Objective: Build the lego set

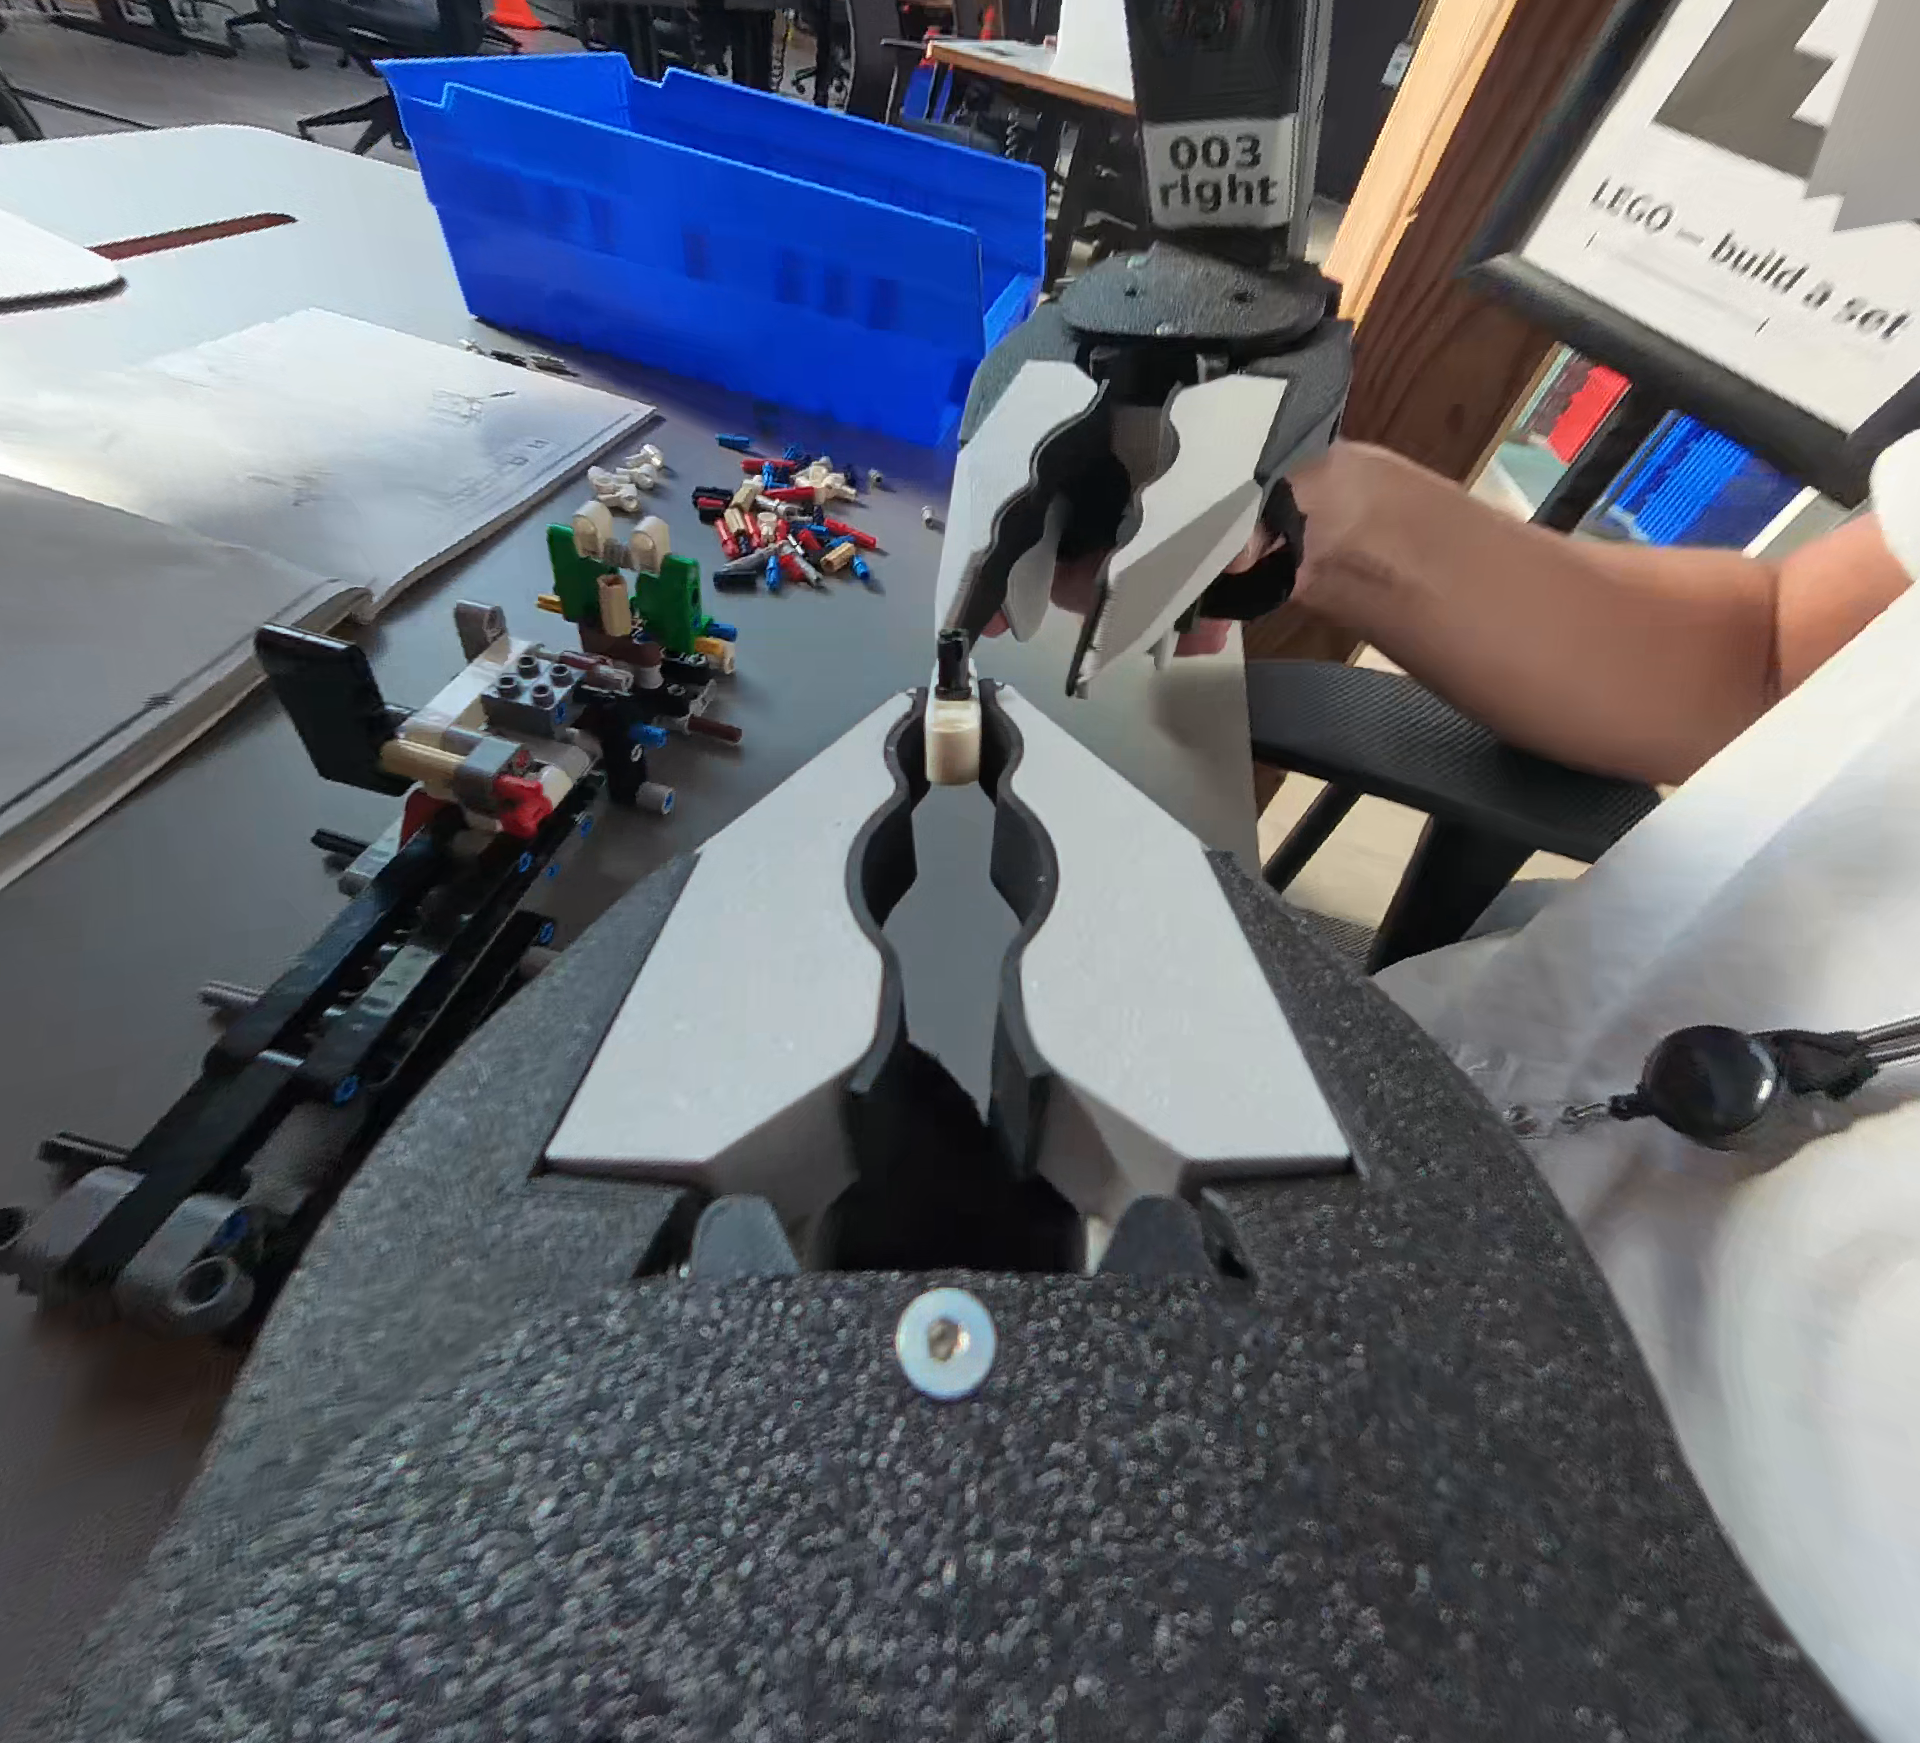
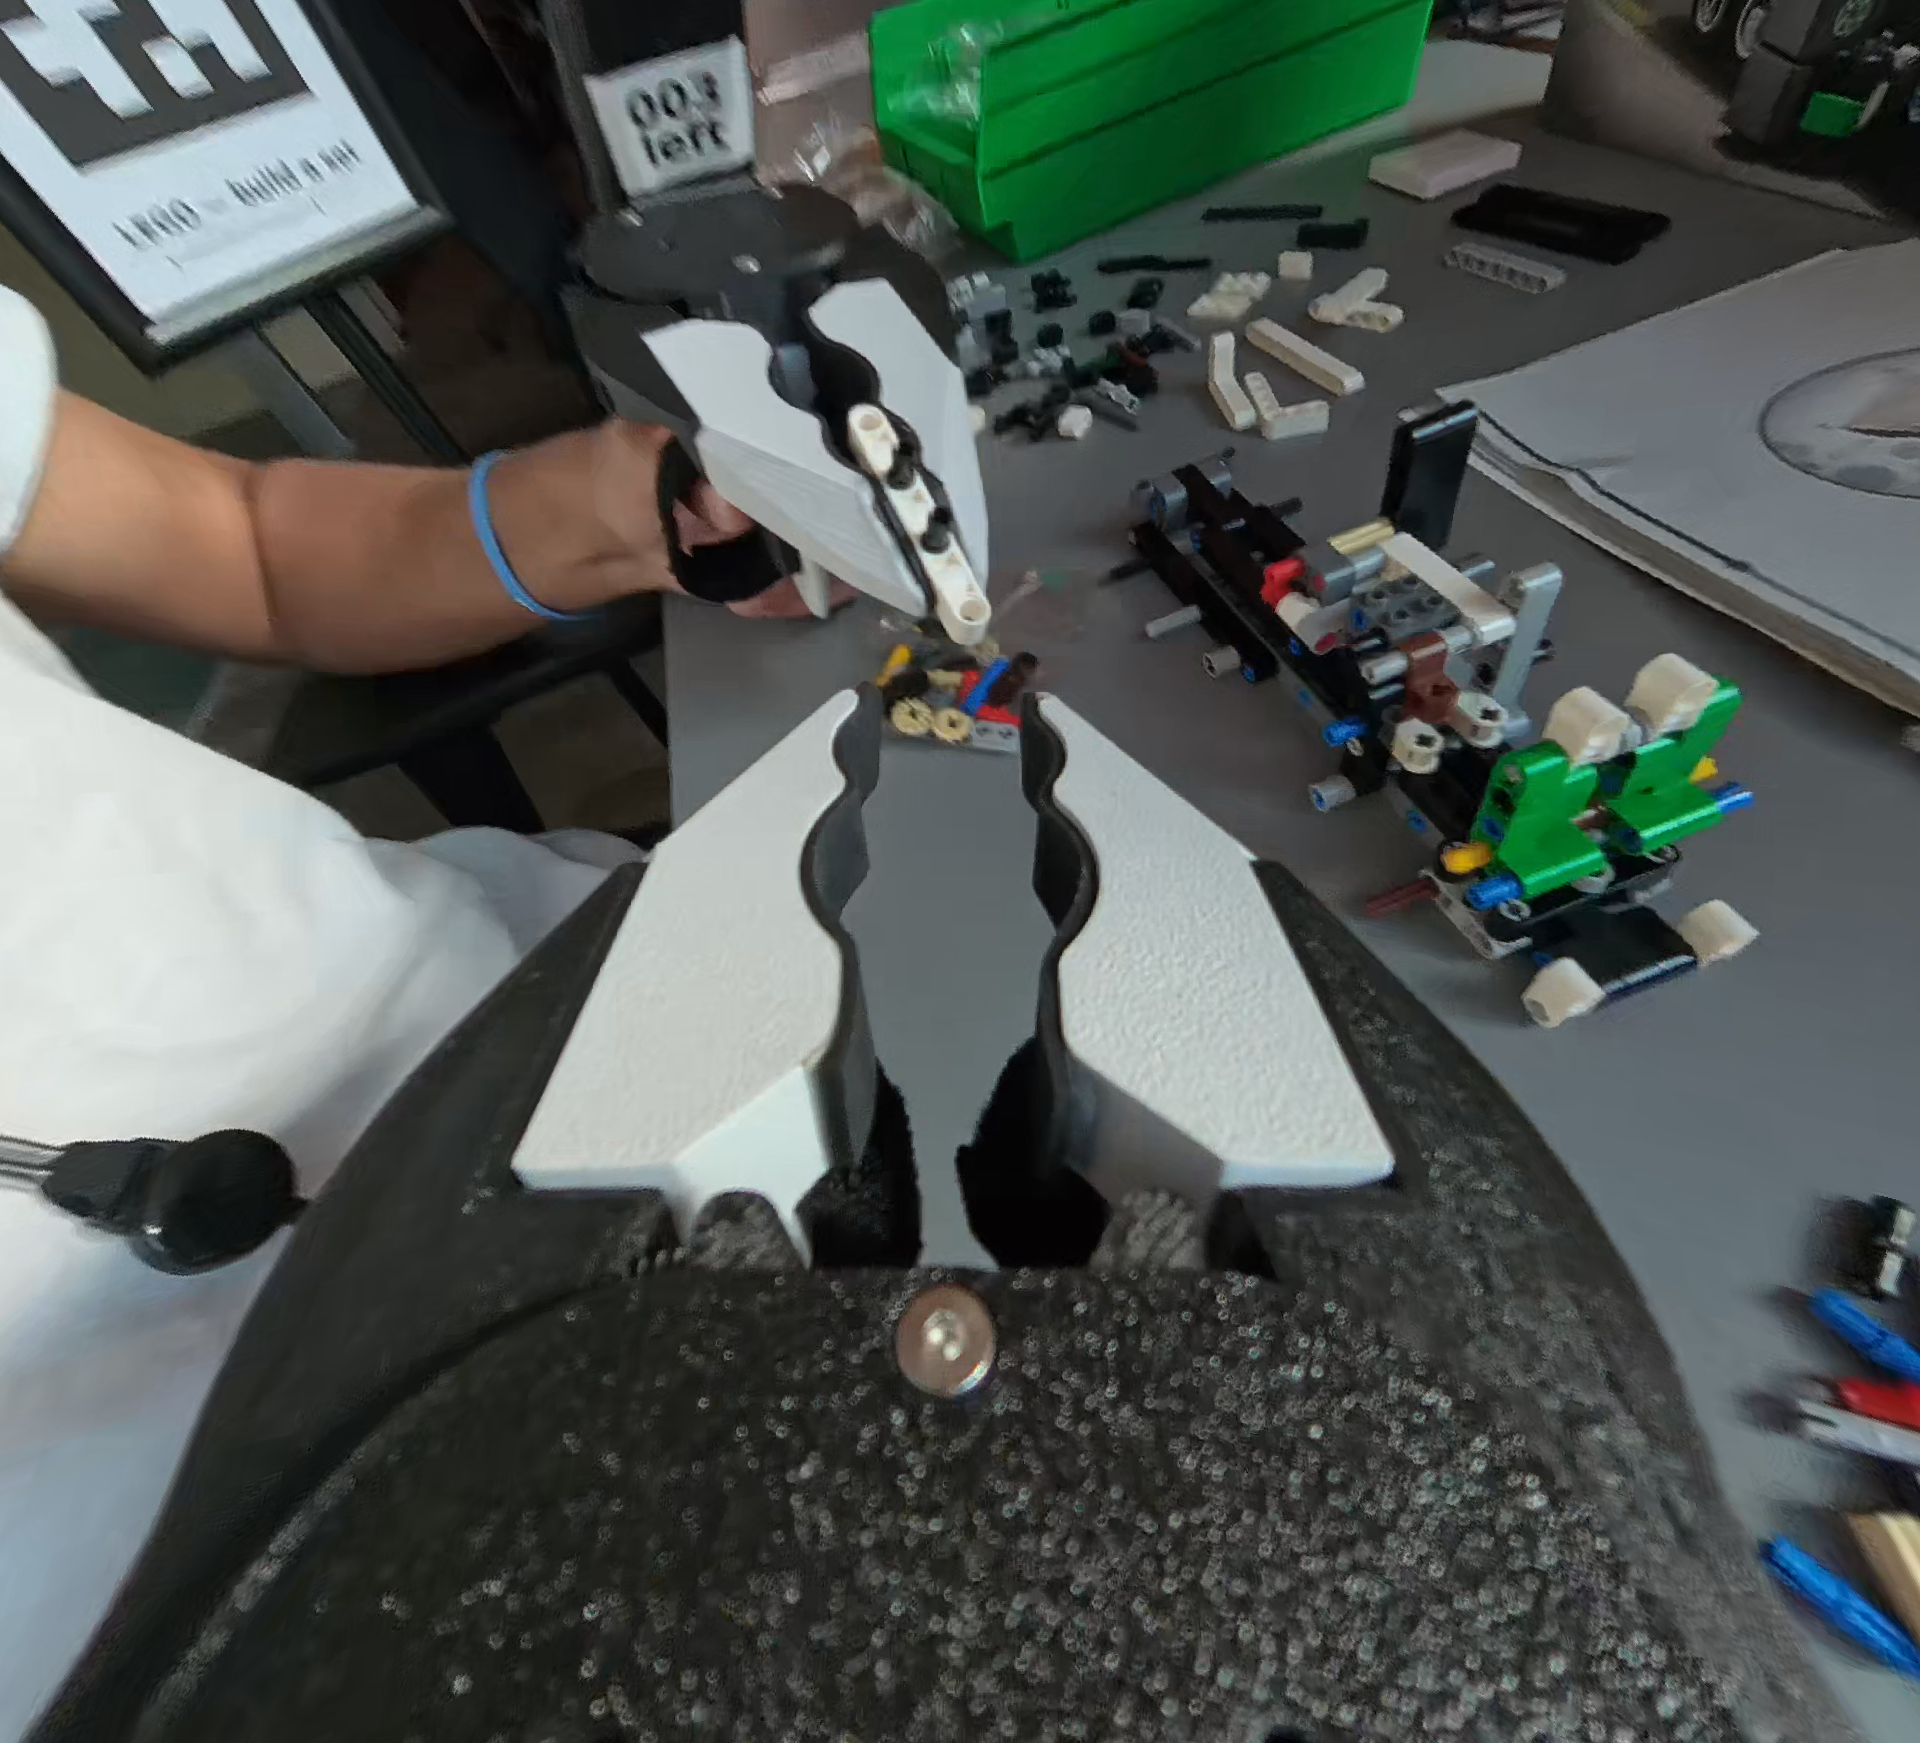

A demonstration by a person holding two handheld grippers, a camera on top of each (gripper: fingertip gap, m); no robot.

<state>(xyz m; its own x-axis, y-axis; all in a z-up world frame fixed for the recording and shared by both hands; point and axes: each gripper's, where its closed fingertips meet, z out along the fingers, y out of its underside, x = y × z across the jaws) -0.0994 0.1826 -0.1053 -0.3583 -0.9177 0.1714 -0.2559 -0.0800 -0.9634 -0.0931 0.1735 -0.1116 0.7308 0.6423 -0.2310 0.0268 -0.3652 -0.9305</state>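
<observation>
1. A cream perforated beam [image 1: 951, 737] is clamped between the closed jaws of the left gripper [image 1: 951, 706]; both dark pads are pressed against its sides. From the right wrist view the same beam [image 2: 914, 514] is seen running along the jaw line and sticking out past the fingertips, with black pins seated in several of its holes.
2. A black pin [image 1: 950, 659] stands up from the end of the beam, just ahead of the left jaws.
3. The right gripper [image 2: 948, 711] is spread open, and nothing is gripped between its pads. In the left wrist view it [image 1: 1023, 654] hangs just above and ahead of the left jaws, one fingertip close to the black pin; whether they touch cannot be told.
4. Just beyond the right jaws, a small heap of mixed pins and gears [image 2: 951, 706] lies on the grey bench [image 2: 1143, 1122].
5. To the right of the right jaws, a part-built truck frame [image 2: 1455, 706] in black, grey and green lies on the bench.
6. Farther ahead of the right jaws, a green bin [image 2: 1164, 62] is set behind loose cream and black pieces.
7. Left of and beyond the left jaws, a blue bin [image 1: 727, 259], a scatter of coloured pins [image 1: 790, 530] and an open booklet [image 1: 312, 467] are seen.
</observation>
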